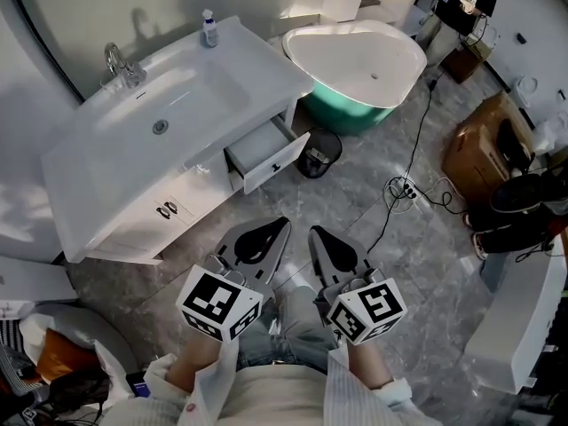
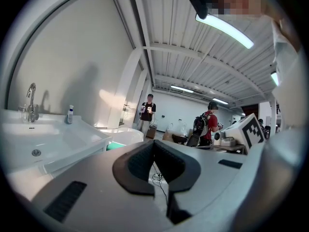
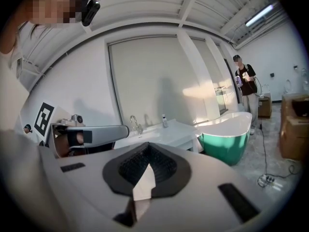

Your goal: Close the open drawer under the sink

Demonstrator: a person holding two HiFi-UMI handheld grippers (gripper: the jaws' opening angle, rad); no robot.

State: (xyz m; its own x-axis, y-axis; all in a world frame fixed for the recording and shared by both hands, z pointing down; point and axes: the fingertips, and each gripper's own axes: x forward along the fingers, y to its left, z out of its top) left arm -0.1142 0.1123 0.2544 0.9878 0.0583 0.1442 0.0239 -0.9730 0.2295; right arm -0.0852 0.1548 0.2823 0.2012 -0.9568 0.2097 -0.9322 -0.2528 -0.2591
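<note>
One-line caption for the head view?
Left gripper and right gripper, both shut and empty, held short of the open drawer under the sink.

Gloss wht sink (image 1: 209, 82), chrome tap (image 1: 121, 64), smooth wht drawer (image 1: 277, 161), polished gry stone-look floor (image 1: 355, 213)

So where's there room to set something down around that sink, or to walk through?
The counter is bare right of the basin, between the bottle and the front edge. The grey floor in front of the open drawer is clear. It's crowded toward the bathtub: bin, coiled cable, cardboard box.
</note>
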